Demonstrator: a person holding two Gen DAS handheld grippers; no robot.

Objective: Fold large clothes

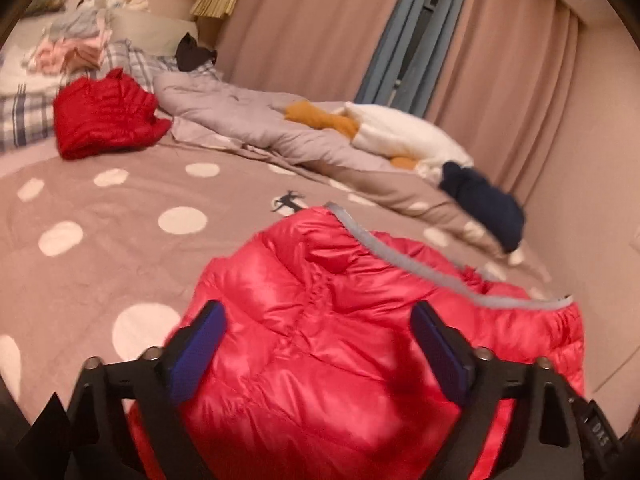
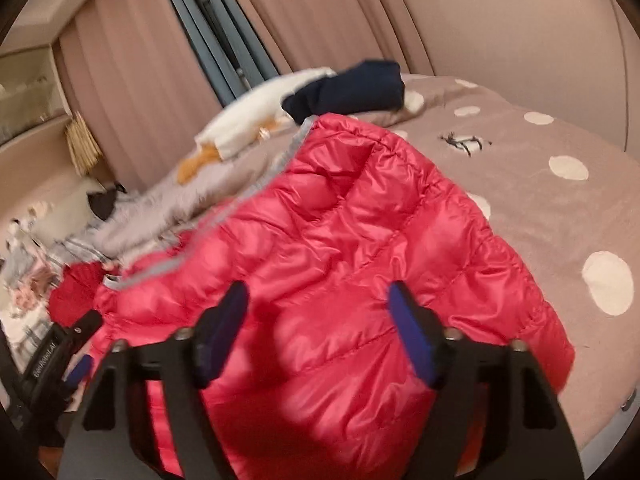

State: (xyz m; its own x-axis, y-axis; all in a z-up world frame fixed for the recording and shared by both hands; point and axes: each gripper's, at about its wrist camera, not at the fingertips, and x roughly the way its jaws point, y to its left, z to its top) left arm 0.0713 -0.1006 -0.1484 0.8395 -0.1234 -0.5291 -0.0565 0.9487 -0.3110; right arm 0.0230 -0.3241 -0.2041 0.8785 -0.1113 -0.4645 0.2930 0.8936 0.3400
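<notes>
A shiny pink-red down jacket (image 1: 320, 248) with a grey zipper edge (image 1: 400, 252) lies spread on the dotted bed cover (image 1: 120, 240). My left gripper (image 1: 316, 312) hovers over its near part, blue pads wide apart, with the fabric under and between them and no pad pressing on it. In the right wrist view the same jacket (image 2: 360, 200) fills the middle. My right gripper (image 2: 317, 290) stands over it with its fingers apart, and the puffy fabric rises between them without a visible pinch. The left gripper (image 2: 76, 344) shows at that view's left edge.
A folded darker red jacket (image 1: 104, 116) lies at the far left of the bed. A crumpled grey quilt (image 1: 248, 120), a white-and-orange item (image 1: 400, 136) and a navy garment (image 1: 484, 200) line the far side by the curtains (image 1: 320, 20). Stacked clothes (image 1: 72, 48) sit by the headboard.
</notes>
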